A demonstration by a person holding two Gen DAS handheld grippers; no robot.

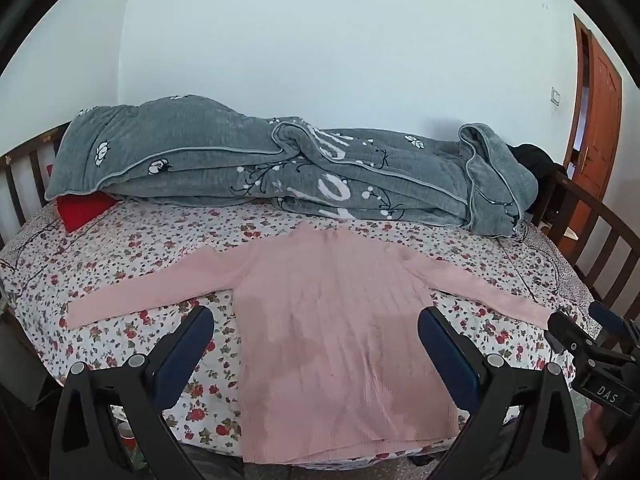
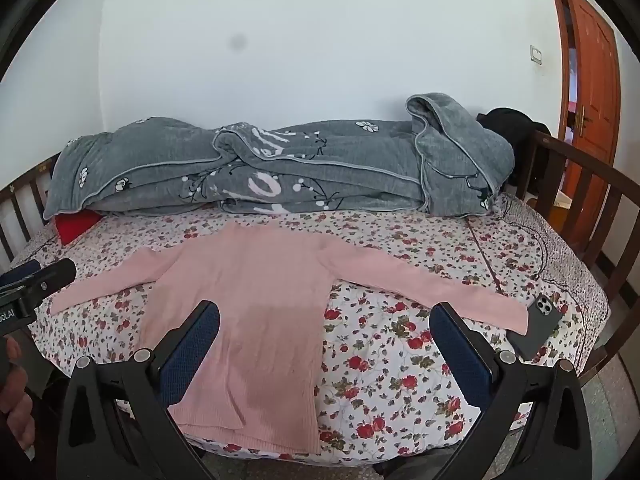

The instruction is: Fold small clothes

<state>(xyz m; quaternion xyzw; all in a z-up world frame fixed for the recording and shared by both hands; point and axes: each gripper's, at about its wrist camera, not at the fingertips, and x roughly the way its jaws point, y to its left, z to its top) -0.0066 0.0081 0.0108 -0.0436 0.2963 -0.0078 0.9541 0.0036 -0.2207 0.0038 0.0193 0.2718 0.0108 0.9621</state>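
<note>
A pink long-sleeved sweater (image 1: 340,340) lies flat on the floral bedsheet (image 1: 132,248), sleeves spread to both sides and hem at the near edge. My left gripper (image 1: 316,320) hovers over the sweater's lower body, open wide and holding nothing. In the right wrist view the sweater (image 2: 248,320) sits left of centre. There my right gripper (image 2: 325,312) is open and empty above the sweater's right side and the sheet beside it. Each gripper shows at the edge of the other's view: the right gripper (image 1: 580,316) and the left gripper (image 2: 48,272).
A rumpled grey blanket (image 2: 280,168) fills the far side of the bed, with a red pillow (image 1: 84,206) under its left end. A dark phone (image 2: 540,328) lies by the right sleeve's cuff. Wooden rails (image 2: 580,184) bound both ends of the bed. An orange door (image 2: 592,80) stands at the right.
</note>
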